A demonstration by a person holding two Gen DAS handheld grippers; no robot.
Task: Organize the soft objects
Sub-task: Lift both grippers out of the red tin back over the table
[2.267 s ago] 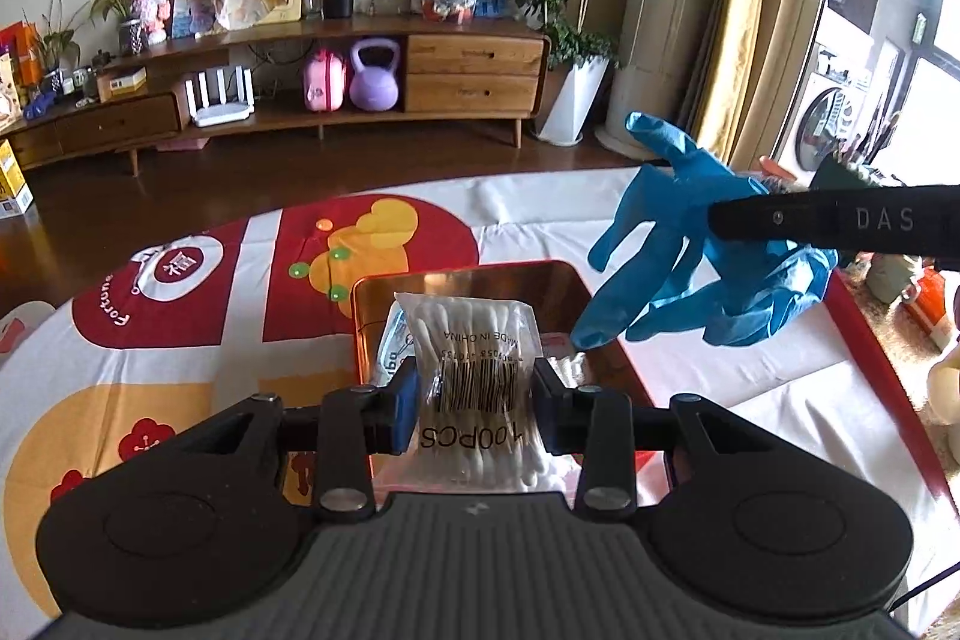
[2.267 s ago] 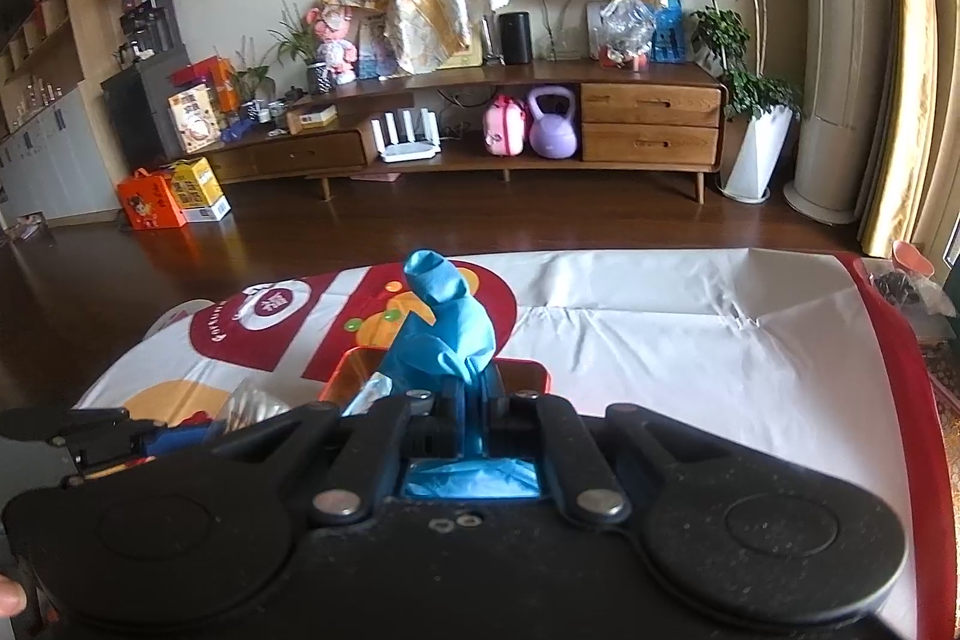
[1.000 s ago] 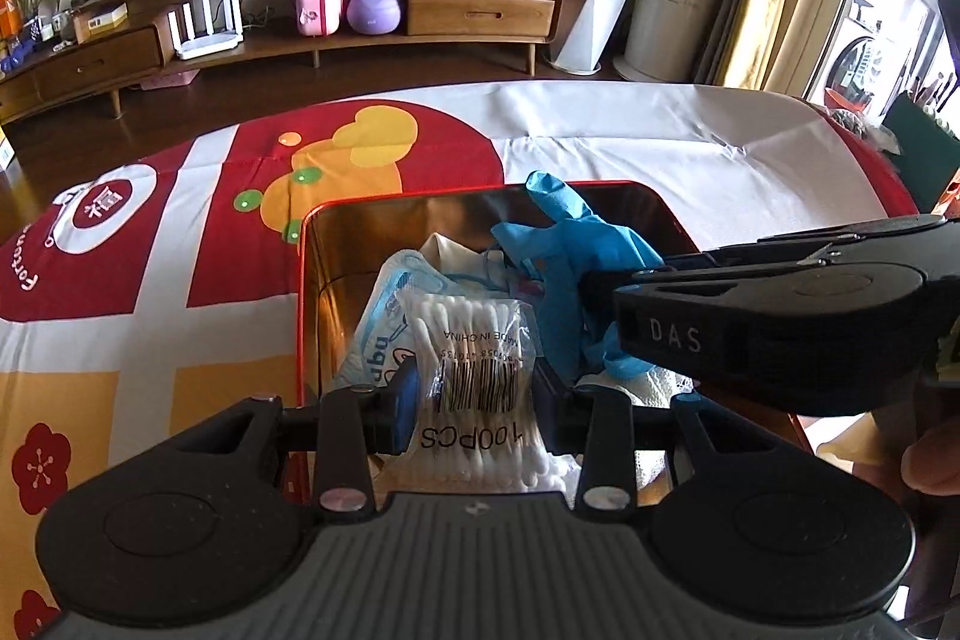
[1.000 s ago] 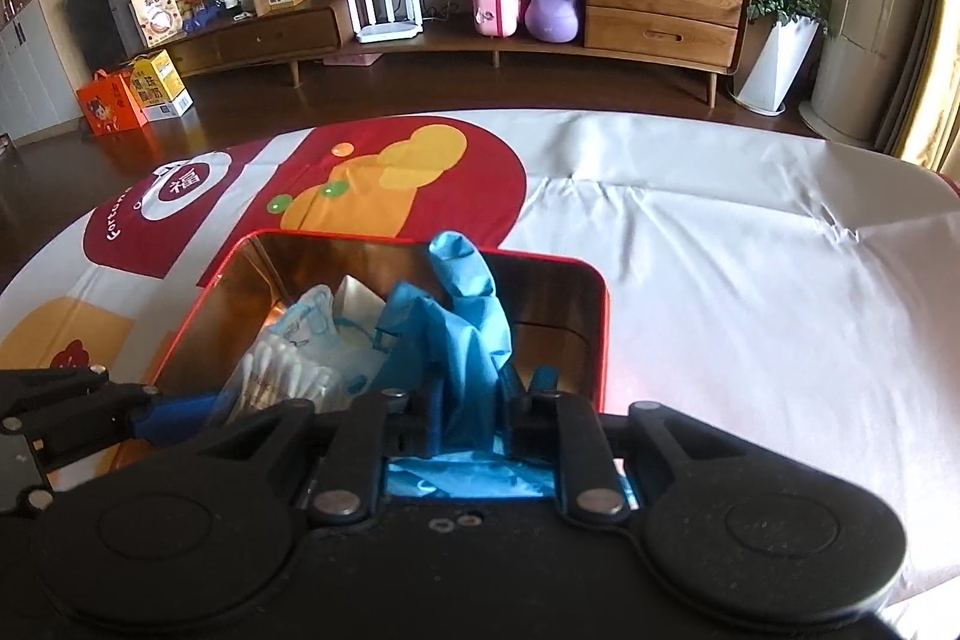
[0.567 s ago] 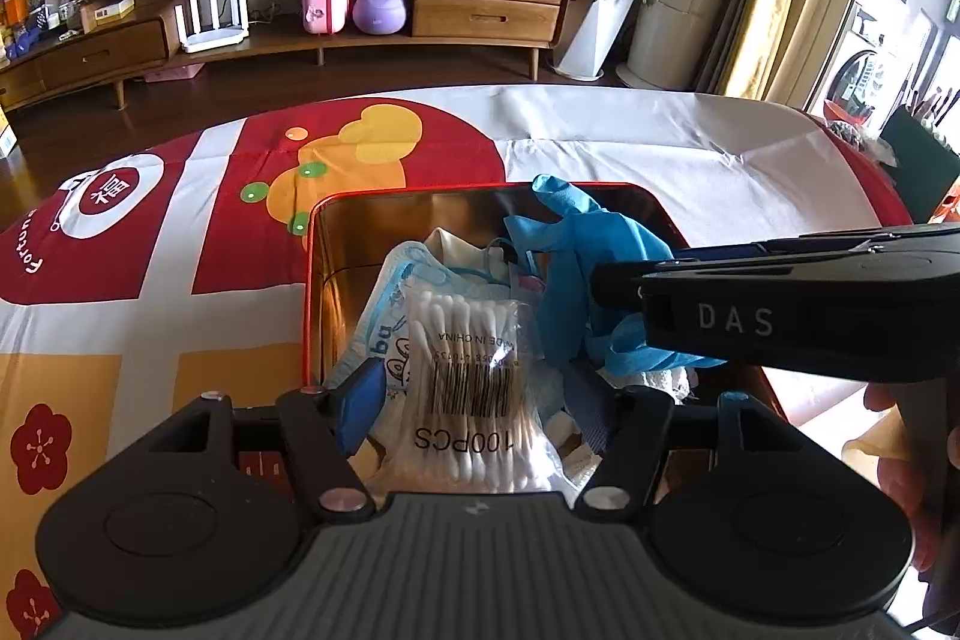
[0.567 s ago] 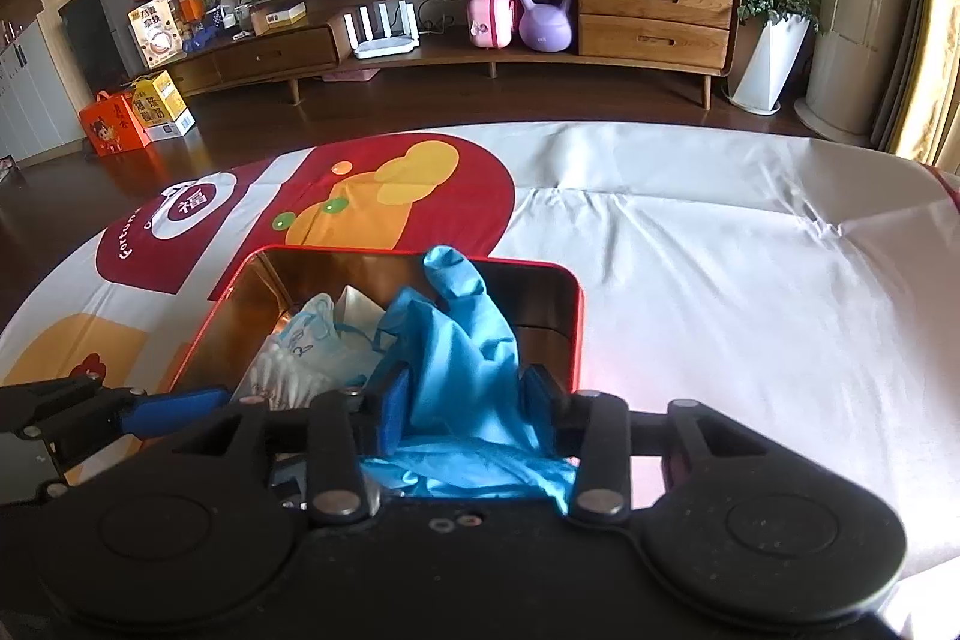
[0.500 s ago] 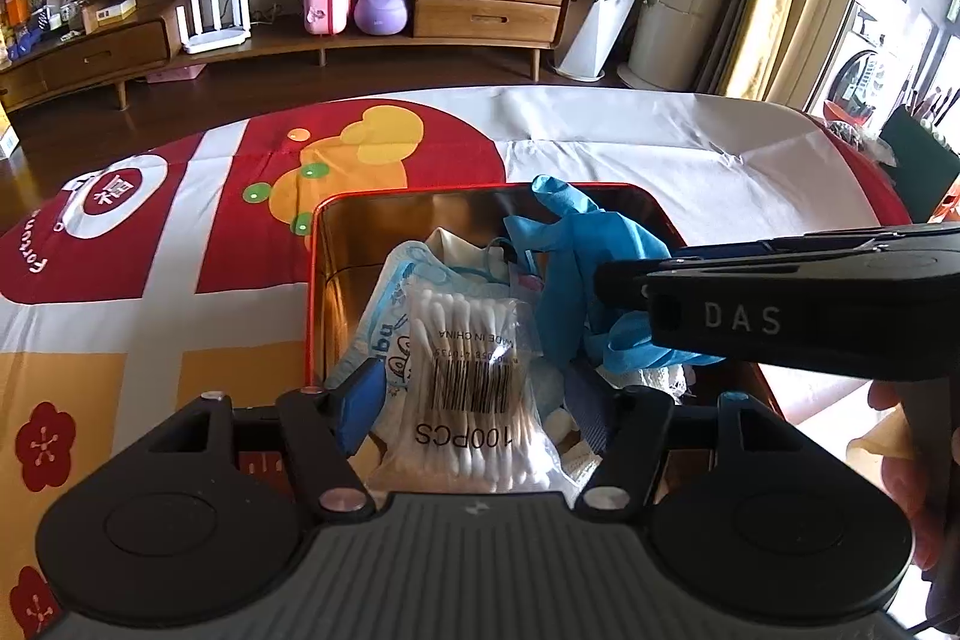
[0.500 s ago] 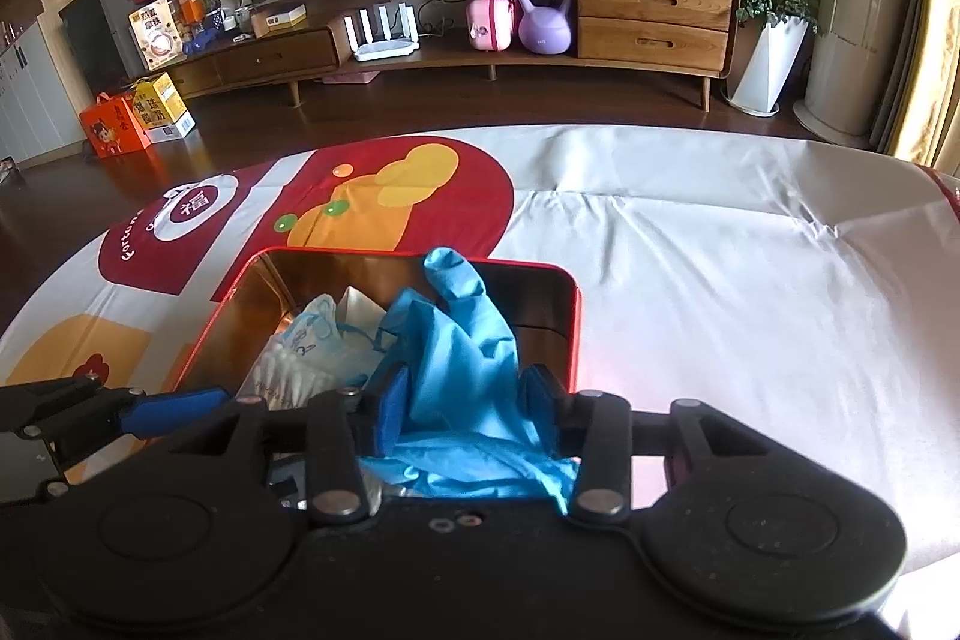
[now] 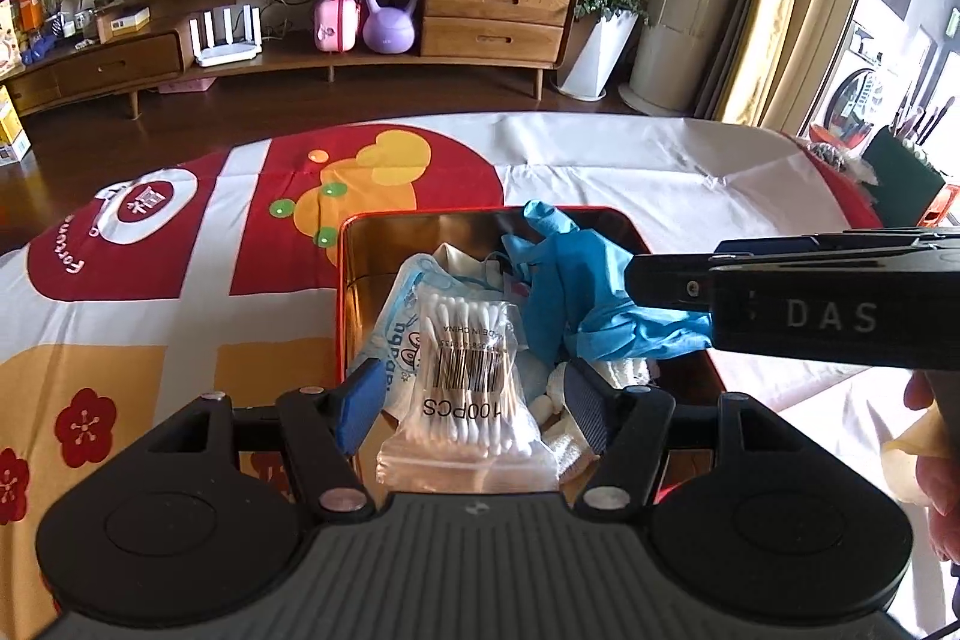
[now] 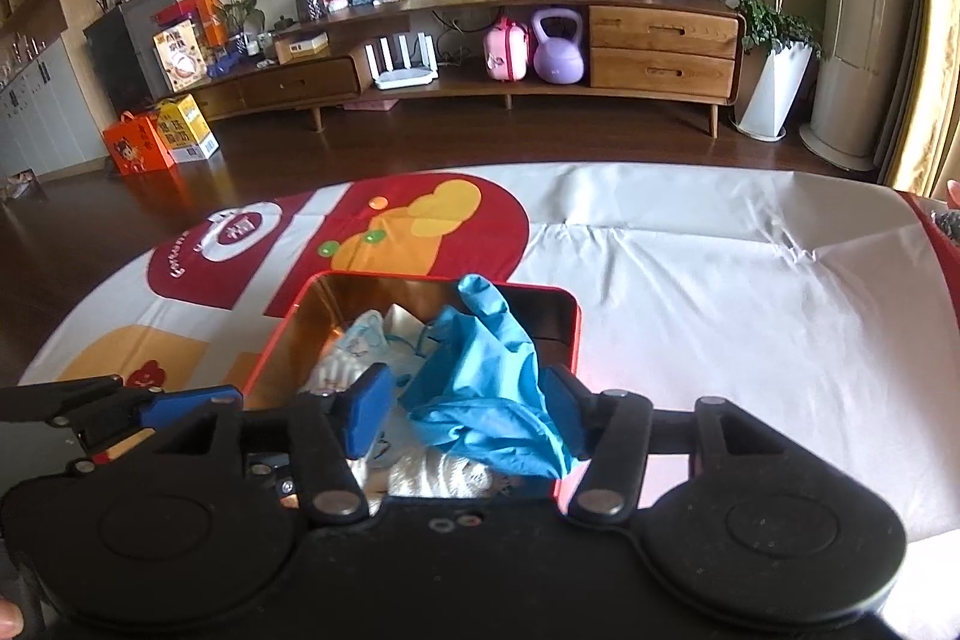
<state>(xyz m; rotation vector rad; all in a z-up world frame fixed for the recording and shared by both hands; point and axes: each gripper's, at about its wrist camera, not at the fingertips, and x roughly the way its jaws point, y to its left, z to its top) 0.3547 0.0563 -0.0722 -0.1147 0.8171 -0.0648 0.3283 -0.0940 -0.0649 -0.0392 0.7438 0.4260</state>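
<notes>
Fingers of our left hand-held gripper [image 9: 477,403] are standing well apart, and the clear pack of cotton swabs [image 9: 465,370] is lying loose between them, neither blue pad pressing on it. We are holding nothing with this hand-held gripper. The pack is resting in the red-rimmed tin [image 9: 343,280] just ahead of the fingertips, on top of a printed white-and-blue packet [image 9: 399,325] and some white soft stuff.

To the right of it, our right hand-held gripper [image 10: 474,409] is reaching in from the side, and its jaws are opening. The blue glove [image 10: 480,388] is lying between its pads; the left pad is clear of it, while the glove's edge is lying against the right pad, so we are not gripping it. The glove is slumping inside the same tin, on the side nearer the right hand-held gripper, one finger sticking up toward the far wall.

Beyond both fingertips, the tin is sitting on a desk covered by a white, red and yellow cloth [image 10: 690,280]. Farther out, a low wooden cabinet [image 9: 492,19] is running along the wall with a purple kettlebell [image 9: 389,16] on its shelf.
</notes>
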